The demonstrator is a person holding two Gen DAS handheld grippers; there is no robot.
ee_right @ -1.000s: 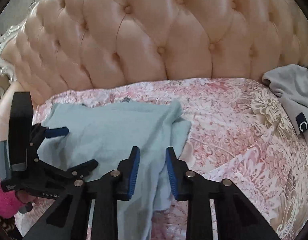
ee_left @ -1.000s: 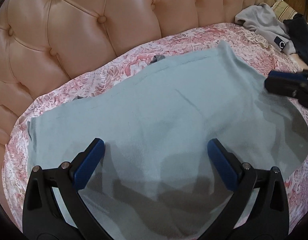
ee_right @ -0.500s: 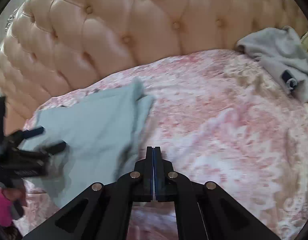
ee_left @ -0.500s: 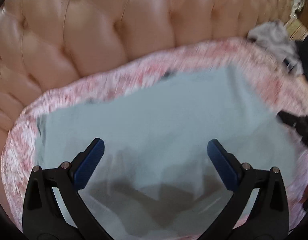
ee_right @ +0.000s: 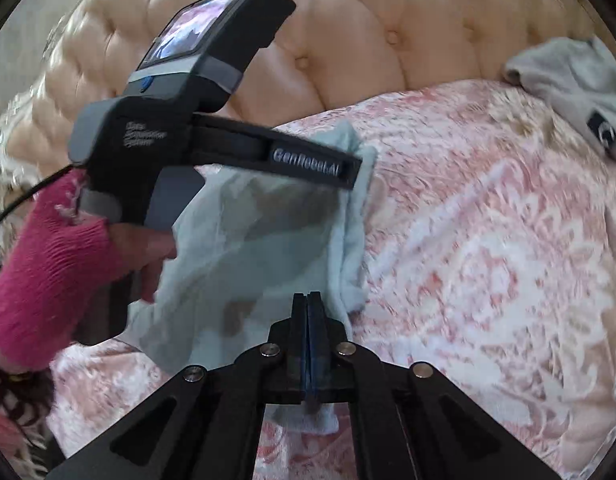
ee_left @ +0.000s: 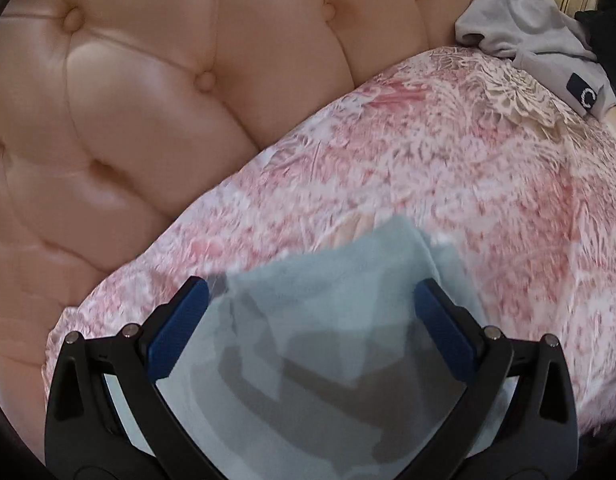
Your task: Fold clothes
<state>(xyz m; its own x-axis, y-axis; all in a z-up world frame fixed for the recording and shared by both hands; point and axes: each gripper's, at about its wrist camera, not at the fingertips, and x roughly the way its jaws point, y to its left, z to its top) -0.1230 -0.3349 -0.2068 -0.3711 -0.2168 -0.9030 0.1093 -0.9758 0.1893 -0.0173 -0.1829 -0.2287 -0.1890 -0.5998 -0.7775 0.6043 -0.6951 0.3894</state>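
Right wrist: "GenRobot.AI" lettering on left gripper.

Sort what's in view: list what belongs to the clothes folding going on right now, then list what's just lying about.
In the job:
- light blue garment
- right gripper, shut on the garment's edge
- left gripper, jaws wide above the garment

Lying about:
- grey garment with a dark label, at the far end of the bed
- dark clothing beside it
- floral bedspread
- tufted headboard
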